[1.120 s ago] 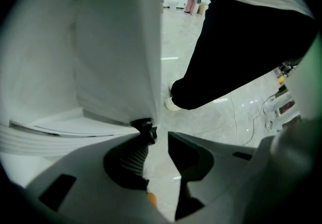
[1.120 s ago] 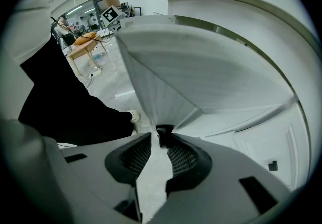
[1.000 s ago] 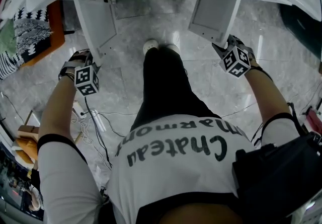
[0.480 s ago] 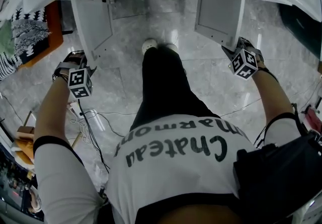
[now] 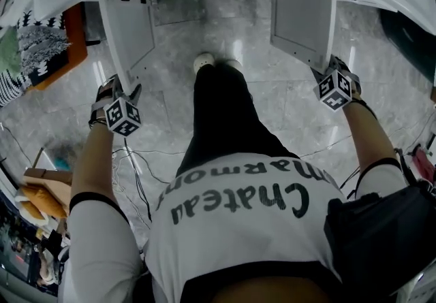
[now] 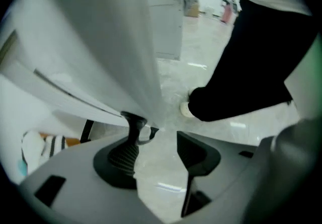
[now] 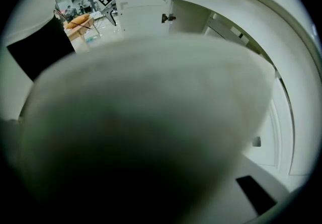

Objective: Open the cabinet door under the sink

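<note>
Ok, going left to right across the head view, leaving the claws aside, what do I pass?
patterned fabric → left cabinet door → white shoes → right cabinet door

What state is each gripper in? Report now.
Left gripper: open, jaws just opened, door edge loose between them.
Right gripper: jaws just closing; state cannot be told, view blocked.

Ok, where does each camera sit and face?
Head view: on head, steeply down at left door, right door; shirt, legs, left gripper, right gripper show.
Left gripper view: on that gripper, along just-opened jaws, door's edge between; leg shows.
Right gripper view: on that gripper; pale blur hides closing jaws; left gripper beyond.
Shared: left door, everywhere.
</note>
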### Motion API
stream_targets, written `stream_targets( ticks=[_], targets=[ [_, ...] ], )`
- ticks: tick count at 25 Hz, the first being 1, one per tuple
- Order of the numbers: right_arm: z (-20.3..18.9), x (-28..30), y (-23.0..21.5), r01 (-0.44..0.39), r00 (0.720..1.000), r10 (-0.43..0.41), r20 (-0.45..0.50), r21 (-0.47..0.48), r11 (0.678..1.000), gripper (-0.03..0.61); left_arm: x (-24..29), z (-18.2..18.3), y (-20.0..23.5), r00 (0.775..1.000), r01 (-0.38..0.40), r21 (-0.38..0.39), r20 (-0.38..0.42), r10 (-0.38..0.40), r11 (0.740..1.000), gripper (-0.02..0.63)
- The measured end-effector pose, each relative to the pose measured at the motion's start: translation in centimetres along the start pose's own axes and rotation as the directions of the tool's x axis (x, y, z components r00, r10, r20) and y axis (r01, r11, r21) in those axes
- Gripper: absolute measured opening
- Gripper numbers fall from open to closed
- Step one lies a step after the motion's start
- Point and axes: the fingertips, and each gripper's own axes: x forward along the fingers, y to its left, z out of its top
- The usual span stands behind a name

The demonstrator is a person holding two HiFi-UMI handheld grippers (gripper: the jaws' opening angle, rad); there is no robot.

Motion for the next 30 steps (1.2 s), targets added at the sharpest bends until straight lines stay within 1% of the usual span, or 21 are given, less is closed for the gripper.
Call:
stream_targets(
  ticks=[1,2,5,7,9,11,12,13,15,16,18,20,21,22,23,24,25,26,27,29,30],
  targets=[
    [-0.6,-0.1,-0.2,0.011,1.000,-0.011,-0.028,0.011,1.000,0.072,0.1,0.1,0.1,1.000,-0.028,-0.093,0.011,0.029,0.995,0.224],
    [-1.3,-0.2,-0.3,0.019,0.998,-0.017,-0.056,0.029,0.999,0.074,0.1,0.3,0.1,0.998,-0.051,-0.162,0.016,0.054,0.986,0.233],
    [-2.7,-0.3,-0.8,0.039,0.994,-0.025,-0.106,0.132,0.991,0.086,0.2,0.2,0.4,0.994,-0.103,-0.279,-0.011,0.105,0.955,0.233],
    [-2.7,-0.4,-0.9,0.046,0.993,-0.027,-0.112,0.172,0.984,0.087,-0.1,-0.9,0.8,0.990,-0.139,-0.361,-0.054,0.128,0.922,0.233],
    [-2.6,-0.3,-0.9,0.056,0.992,-0.031,-0.123,0.202,0.978,0.091,-0.9,-2.3,1.5,0.982,-0.190,-0.448,-0.100,0.163,0.873,0.233],
    [-3.2,-0.4,-0.9,0.065,0.988,-0.024,-0.152,0.273,0.960,0.109,-2.1,-3.7,2.1,0.972,-0.235,-0.543,-0.141,0.188,0.806,0.233],
    [-3.8,-0.6,-0.5,0.061,0.985,-0.006,-0.174,0.314,0.947,0.110,-2.8,-4.5,2.2,0.967,-0.253,-0.583,-0.161,0.196,0.772,0.233],
    [-4.6,-0.7,0.1,0.052,0.979,0.020,-0.201,0.347,0.936,0.109,-3.5,-5.2,2.2,0.962,-0.274,-0.611,-0.183,0.204,0.743,0.233],
    [-6.5,-1.3,1.4,0.039,0.961,0.070,-0.268,0.381,0.924,0.109,-5.2,-6.6,2.3,0.945,-0.326,-0.654,-0.229,0.233,0.682,0.233],
    [-7.6,-1.8,1.9,0.040,0.949,0.088,-0.302,0.393,0.919,0.106,-6.1,-7.3,2.6,0.934,-0.357,-0.681,-0.252,0.253,0.640,0.233],
    [-9.6,-3.1,2.6,0.051,0.932,0.114,-0.345,0.433,0.900,0.100,-8.0,-8.6,3.1,0.911,-0.408,-0.741,-0.293,0.290,0.534,0.232],
    [-10.7,-4.7,2.4,0.086,0.932,0.106,-0.346,0.495,0.864,0.095,-10.1,-9.1,3.7,0.892,-0.437,-0.786,-0.314,0.326,0.438,0.226],
    [-11.1,-5.6,2.0,0.118,0.939,0.083,-0.335,0.537,0.836,0.091,-11.3,-8.8,4.0,0.886,-0.437,-0.808,-0.311,0.343,0.396,0.203],
    [-11.6,-6.6,1.4,0.158,0.945,0.051,-0.322,0.590,0.792,0.074,-12.4,-8.3,4.3,0.885,-0.424,-0.834,-0.298,0.359,0.353,0.156],
    [-12.2,-7.7,0.8,0.202,0.950,0.017,-0.310,0.657,0.726,0.055,-13.4,-7.6,4.7,0.883,-0.403,-0.862,-0.278,0.379,0.308,0.101],
    [-12.7,-8.7,0.1,0.237,0.956,-0.020,-0.293,0.730,0.642,0.054,-14.4,-6.9,5.1,0.877,-0.382,-0.885,-0.257,0.407,0.265,0.074],
    [-12.9,-9.5,-0.9,0.257,0.962,-0.069,-0.264,0.794,0.551,0.049,-15.2,-6.1,5.7,0.866,-0.364,-0.903,-0.238,0.439,0.229,0.066],
    [-13.1,-10.3,-2.3,0.264,0.964,-0.136,-0.227,0.843,0.468,0.049,-16.0,-5.4,6.3,0.855,-0.347,-0.916,-0.220,0.470,0.203,0.063],
    [-13.2,-11.2,-3.7,0.260,0.960,-0.207,-0.190,0.881,0.396,0.049,-16.8,-4.5,6.9,0.844,-0.332,-0.925,-0.203,0.496,0.185,0.063],
    [-13.8,-13.5,-6.0,0.224,0.940,-0.313,-0.135,0.937,0.269,0.049,-18.8,-3.0,8.4,0.820,-0.300,-0.941,-0.171,0.546,0.157,0.061],
    [-13.9,-14.9,-7.0,0.195,0.929,-0.353,-0.109,0.956,0.219,0.046,-20.1,-2.3,9.3,0.806,-0.275,-0.951,-0.150,0.573,0.138,0.049]
  ],
)
